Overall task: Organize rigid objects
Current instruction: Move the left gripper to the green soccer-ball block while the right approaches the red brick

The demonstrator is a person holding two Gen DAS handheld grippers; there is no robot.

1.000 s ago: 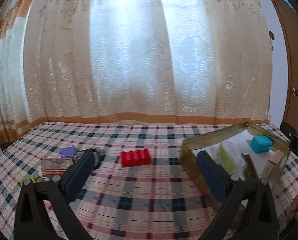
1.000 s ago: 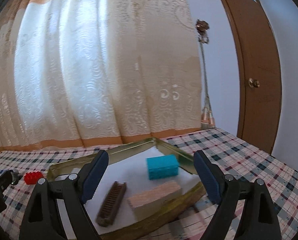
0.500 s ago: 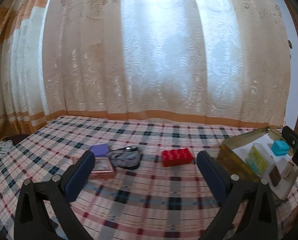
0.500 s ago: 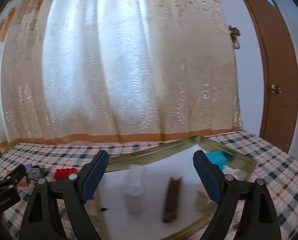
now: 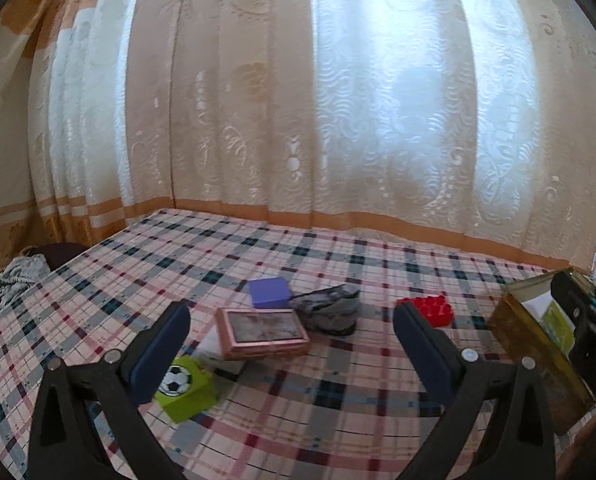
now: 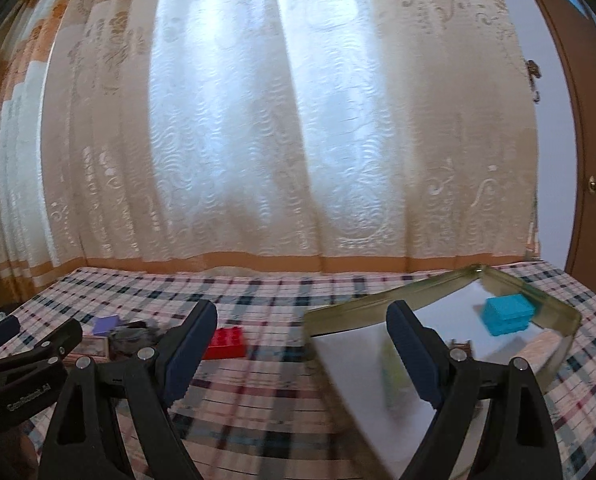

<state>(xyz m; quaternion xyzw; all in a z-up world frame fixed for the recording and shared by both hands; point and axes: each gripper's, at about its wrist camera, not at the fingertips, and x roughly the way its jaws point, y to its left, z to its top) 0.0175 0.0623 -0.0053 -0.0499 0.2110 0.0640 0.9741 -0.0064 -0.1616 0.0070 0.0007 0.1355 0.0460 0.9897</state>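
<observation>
Left gripper (image 5: 290, 344): jaws spread wide, nothing between them. Straight ahead a cluster blocks the near path: green block (image 5: 186, 390) touching the left pad, pink framed case (image 5: 262, 333) just beyond it, purple block (image 5: 268, 292) and grey crumpled object (image 5: 329, 310) behind, all close together. Red brick (image 5: 431, 309) stands apart by the right pad. Bare plaid cloth (image 5: 298, 412) lies open in front of the cluster, and also beyond it up to the curtain (image 5: 298, 120).

Right gripper (image 6: 301, 344): jaws wide, empty. Gold tray (image 6: 357, 306) wall rises just ahead-right. Inside, white liner is mostly free; blue block (image 6: 507, 314) sits at the far corner. Other contents blurred.
</observation>
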